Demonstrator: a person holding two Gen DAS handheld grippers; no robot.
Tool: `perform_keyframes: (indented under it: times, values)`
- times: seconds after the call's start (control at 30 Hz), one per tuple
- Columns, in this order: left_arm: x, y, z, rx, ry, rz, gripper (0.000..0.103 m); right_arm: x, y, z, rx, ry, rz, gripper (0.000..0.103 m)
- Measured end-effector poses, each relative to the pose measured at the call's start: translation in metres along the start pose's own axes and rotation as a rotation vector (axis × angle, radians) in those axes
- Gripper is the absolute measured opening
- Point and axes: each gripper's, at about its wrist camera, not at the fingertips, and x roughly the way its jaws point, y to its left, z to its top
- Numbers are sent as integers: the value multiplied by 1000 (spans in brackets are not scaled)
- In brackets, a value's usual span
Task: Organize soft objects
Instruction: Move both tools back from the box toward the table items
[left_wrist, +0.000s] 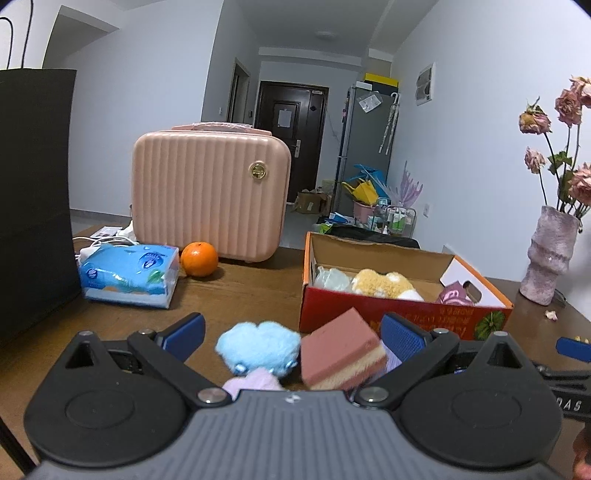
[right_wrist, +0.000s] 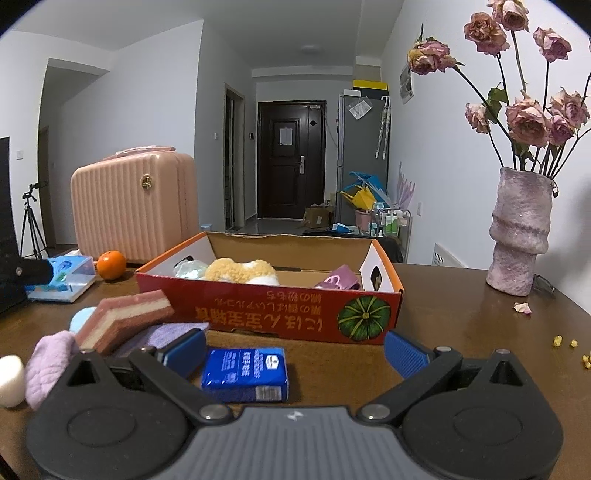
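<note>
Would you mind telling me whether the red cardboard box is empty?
Not empty: the open-topped red cardboard box holds a yellow plush toy, a clear packet and a purple item.

Layered pink sponge (left_wrist: 341, 350) tilted at 3 o'clock of blue puff (left_wrist: 257, 347); box (left_wrist: 406, 314) holds yellow plush (left_wrist: 384, 283).

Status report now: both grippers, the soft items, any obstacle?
Left gripper open over blue plush and sponge. Right gripper open around tissue pack. Box ahead, path clear.
</note>
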Motion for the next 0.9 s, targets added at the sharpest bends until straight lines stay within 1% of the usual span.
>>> perform_keyframes:
  times: [0.23,0.4,0.6,0.8,0.9]
  values:
    - [-15,11,-12,0,10,-14,103,-16,6,-10,-9,-3,1,103]
    - [-17,16,-12,-3,8,-6,103,-19,9,-14,-13,2,2,103]
    - [-23,36,-9,-2,0,-3,103,-18,8,-17,-2,8,-5,103]
    - [-15,63,-10,43,45,51,103,-14,5,-18,4,18,-10,103]
    - [-8,77,-15,48,100,54,103,-13,5,-20,6,24,-11,103]
